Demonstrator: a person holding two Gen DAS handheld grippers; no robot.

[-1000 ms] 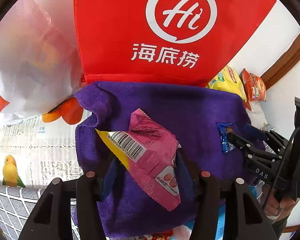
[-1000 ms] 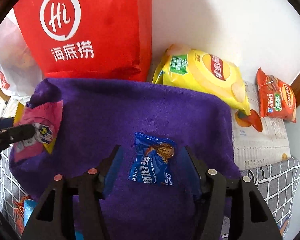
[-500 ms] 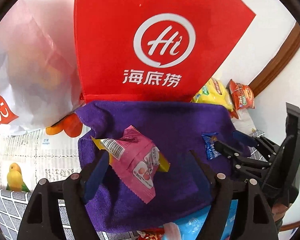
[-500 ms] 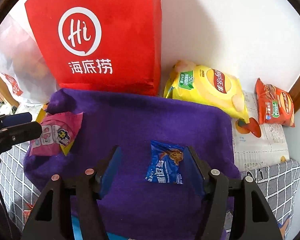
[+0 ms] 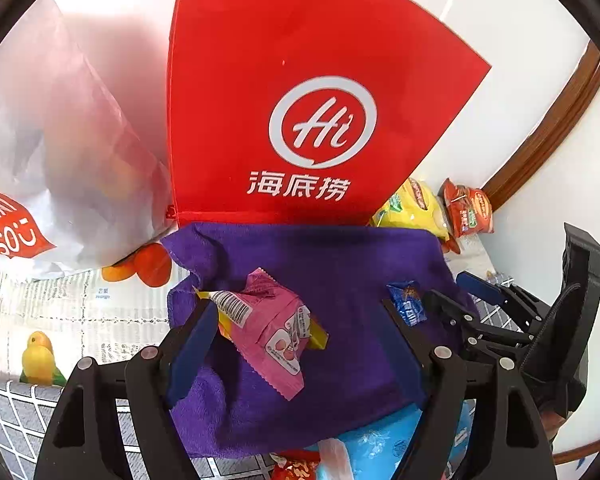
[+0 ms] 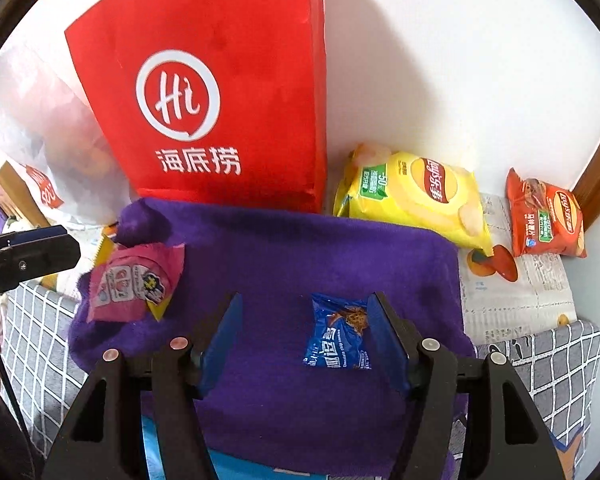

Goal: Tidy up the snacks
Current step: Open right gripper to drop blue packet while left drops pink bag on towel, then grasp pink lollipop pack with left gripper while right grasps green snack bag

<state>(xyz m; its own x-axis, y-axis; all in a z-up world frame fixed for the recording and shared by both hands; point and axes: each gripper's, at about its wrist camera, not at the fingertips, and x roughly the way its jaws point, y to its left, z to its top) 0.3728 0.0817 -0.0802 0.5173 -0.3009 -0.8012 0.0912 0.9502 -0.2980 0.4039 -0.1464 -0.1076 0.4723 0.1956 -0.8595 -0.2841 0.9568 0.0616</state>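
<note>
Your pink snack packet (image 5: 266, 326) lies flat on the purple towel (image 5: 340, 264), near the towel's left edge, its long axis slanting from the barcode end at the towel's far-left corner down toward the near edge. Your left gripper (image 5: 300, 344) hangs over it with the fingers spread wide, neither pad pressing the packet. The blue cookie packet (image 6: 340, 336), printed "Chocolate chip cookies", lies toward the towel's right side, long axis running near to far; your right gripper (image 6: 306, 340) straddles it, fingers moderately apart — the right pad seems just at its edge, the left one clear. Behind the towel stands a red bag (image 6: 220, 92) marked "Hi" with white Chinese characters, and left of that a white plastic bag (image 5: 56, 152) lettered "MINISO". Off the towel's far-right corner lie a yellow Lay's bag (image 6: 416, 196) and a red Lay's bag (image 6: 546, 220).
</note>
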